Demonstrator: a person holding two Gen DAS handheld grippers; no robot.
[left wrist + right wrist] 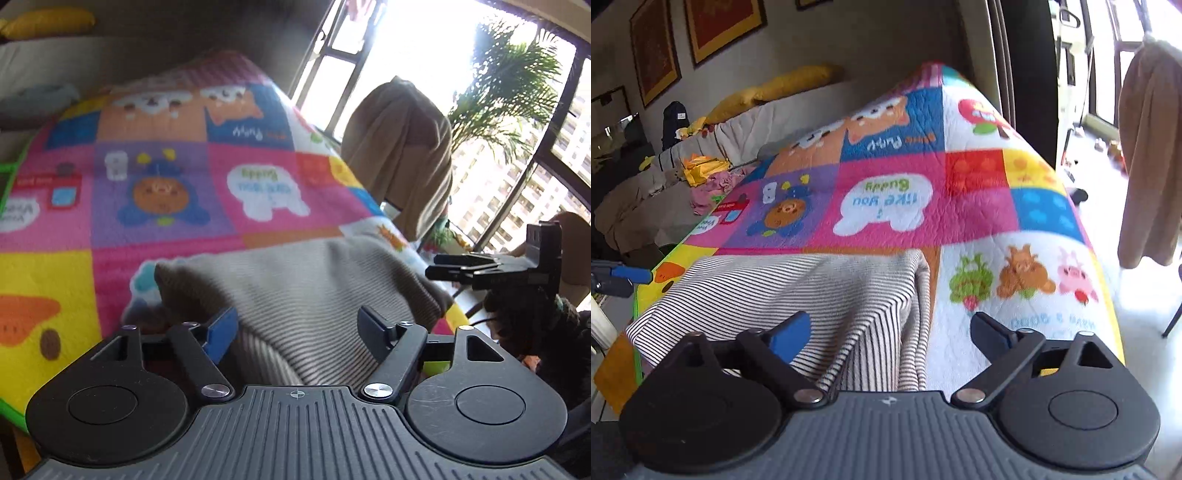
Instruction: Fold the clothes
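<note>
Striped garment [827, 295]: near edge hidden behind hand-held gripper body, bottom centre of right wrist view. Small items on floor [1108, 147], upper right: too small to identify. Left wrist view motion-blurred throughout.

Left gripper [297, 326]: jaws spread wide, nothing between the fingers. It sits low over the near edge of the striped garment [295, 295], pointing across it, blue pad on the left finger, dark pad on the right.

Right gripper [890, 332]: jaws also spread wide, nothing held, low at the garment's near right corner. Its left finger is over the stripes; its right finger is off the garment's right edge.

In the left wrist view, the right gripper shows side-on, right of the garment.
</note>
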